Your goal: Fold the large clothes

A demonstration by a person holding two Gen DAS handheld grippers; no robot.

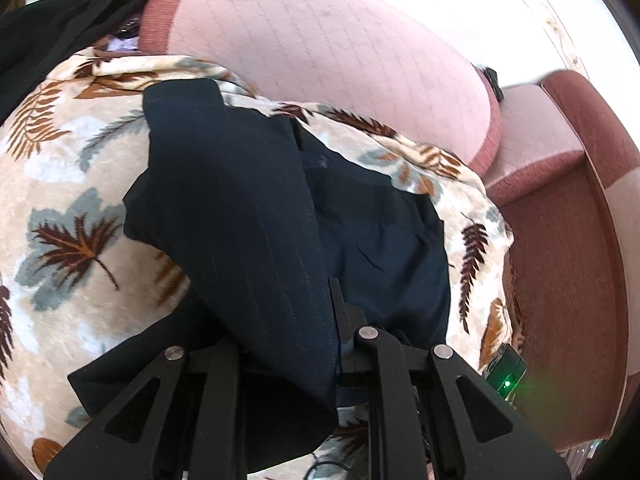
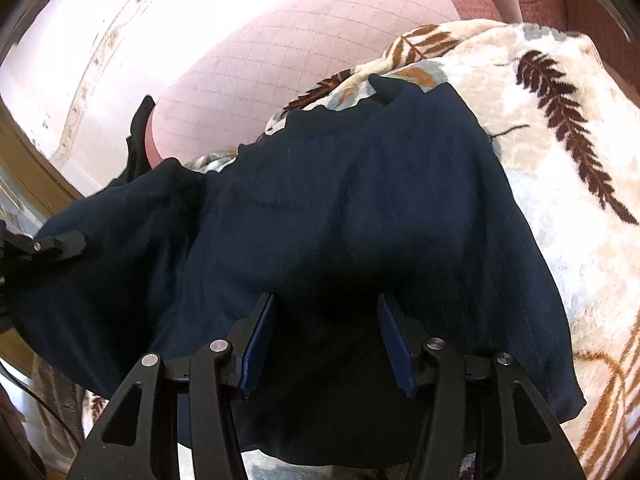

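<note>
A dark navy pinstriped garment (image 1: pixel 248 184) lies on a leaf-patterned blanket (image 1: pixel 68 184). In the left wrist view my left gripper (image 1: pixel 308 320) is shut on a raised fold of it; the cloth drapes over and hides the left finger, and only the right fingertip (image 1: pixel 335 300) shows. In the right wrist view the garment (image 2: pixel 360 200) spreads wide under my right gripper (image 2: pixel 328 320), which stands open just above it, blue pads (image 2: pixel 260 340) apart, gripping nothing. The left gripper (image 2: pixel 48 246) shows at the far left edge, holding the garment's lifted end.
The blanket (image 2: pixel 560 160) covers a pink quilted sofa with a backrest cushion (image 1: pixel 320 48) and a red-brown armrest (image 1: pixel 568 248). Black clothing (image 1: pixel 60 20) is piled at the upper left. A small device with a green light (image 1: pixel 508 380) sits by the blanket's right edge.
</note>
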